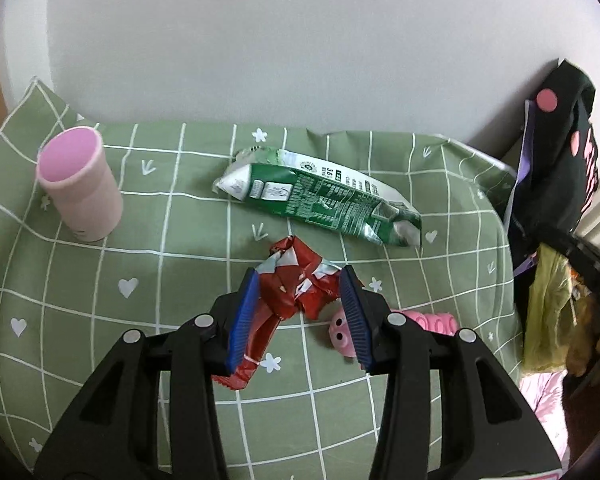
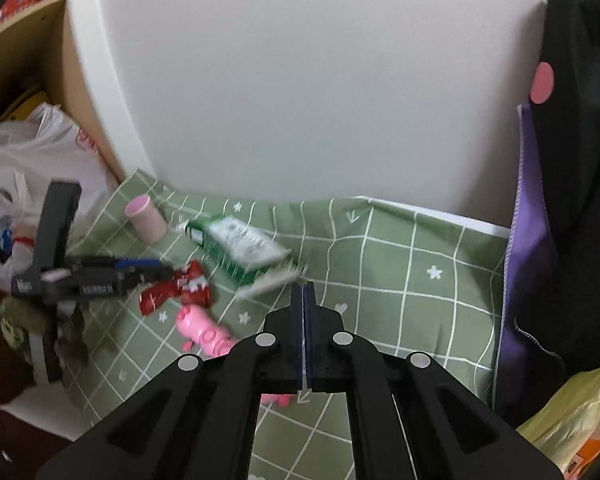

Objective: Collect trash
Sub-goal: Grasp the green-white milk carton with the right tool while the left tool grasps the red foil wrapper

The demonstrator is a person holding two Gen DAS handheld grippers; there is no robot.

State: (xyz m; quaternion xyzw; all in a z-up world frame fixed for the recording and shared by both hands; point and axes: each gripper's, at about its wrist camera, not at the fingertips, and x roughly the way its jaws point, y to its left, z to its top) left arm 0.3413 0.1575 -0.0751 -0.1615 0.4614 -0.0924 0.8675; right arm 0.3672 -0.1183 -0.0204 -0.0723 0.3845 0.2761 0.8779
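Note:
A crumpled red wrapper (image 1: 296, 288) lies on the green checked tablecloth (image 1: 100, 280). My left gripper (image 1: 300, 284) is open, its blue-padded fingers on either side of the wrapper; I cannot tell whether they touch it. A squashed green and white carton (image 1: 324, 196) lies just beyond. In the right wrist view my right gripper (image 2: 304, 292) is shut and empty above the cloth, to the right of the carton (image 2: 240, 248), the wrapper (image 2: 176, 288) and the left gripper (image 2: 168, 272).
A pink cup (image 1: 80, 188) stands at the left. A pink pig toy (image 1: 348, 332) lies right of the wrapper. A black bag with pink dots (image 1: 560, 152) and a yellow-green plastic bag (image 1: 548, 312) sit at the table's right edge. White plastic bags (image 2: 32, 160) lie left.

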